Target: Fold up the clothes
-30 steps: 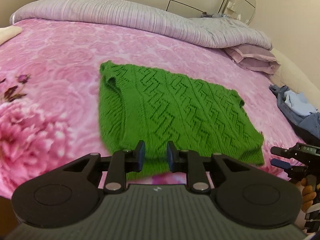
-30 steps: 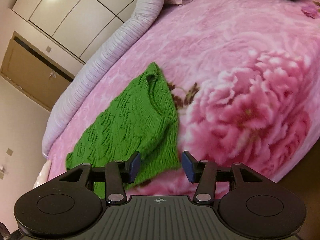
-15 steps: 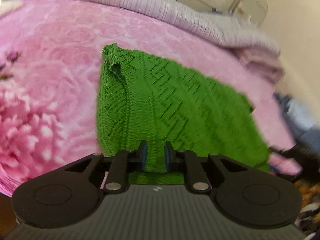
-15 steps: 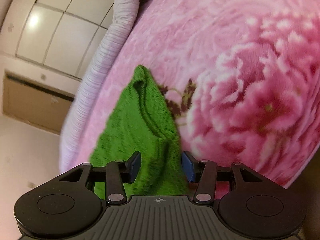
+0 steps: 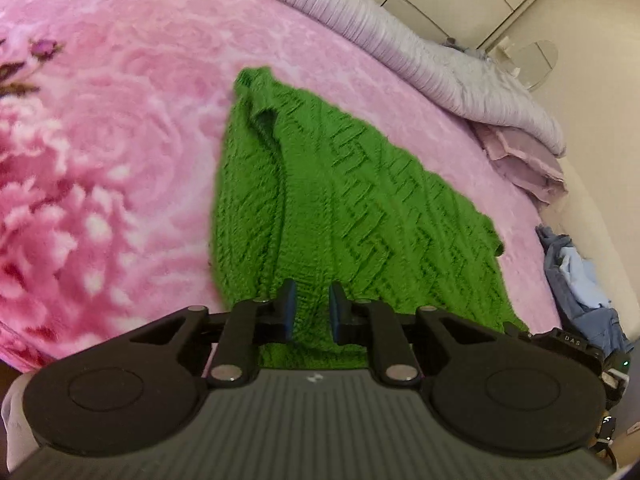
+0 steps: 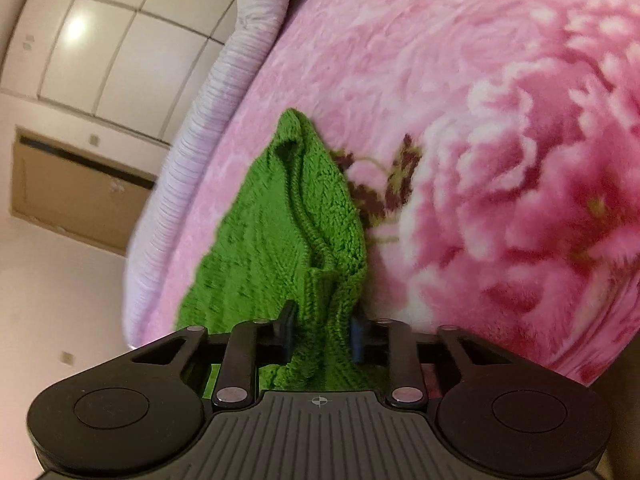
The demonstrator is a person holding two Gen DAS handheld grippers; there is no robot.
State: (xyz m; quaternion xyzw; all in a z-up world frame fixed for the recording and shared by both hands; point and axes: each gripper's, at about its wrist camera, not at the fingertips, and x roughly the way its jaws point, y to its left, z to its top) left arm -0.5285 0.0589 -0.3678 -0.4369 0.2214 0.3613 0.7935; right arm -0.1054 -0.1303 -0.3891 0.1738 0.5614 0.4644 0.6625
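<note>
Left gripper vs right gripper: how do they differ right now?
The left gripper has a narrower gap, with flat green sweater knit between its fingers; the right gripper stands wider, pinching a bunched, ribbed edge of it. The right's jaws have just closed sharply, the left's only slightly. Both hold the sweater's near edge over the pink blanket.

- I'm working in a home bedroom: a bed under a pink rose-print blanket [image 5: 120, 128] fills both wrist views.
- Along its far edge I see a rolled lilac quilt [image 5: 400, 40], with folded lilac pillows [image 5: 524, 160] at the corner.
- Behind it I see cream wardrobe doors [image 6: 120, 40] and a wooden door [image 6: 72, 188].
- At the right edge I see blue clothes [image 5: 576, 280] heaped.
</note>
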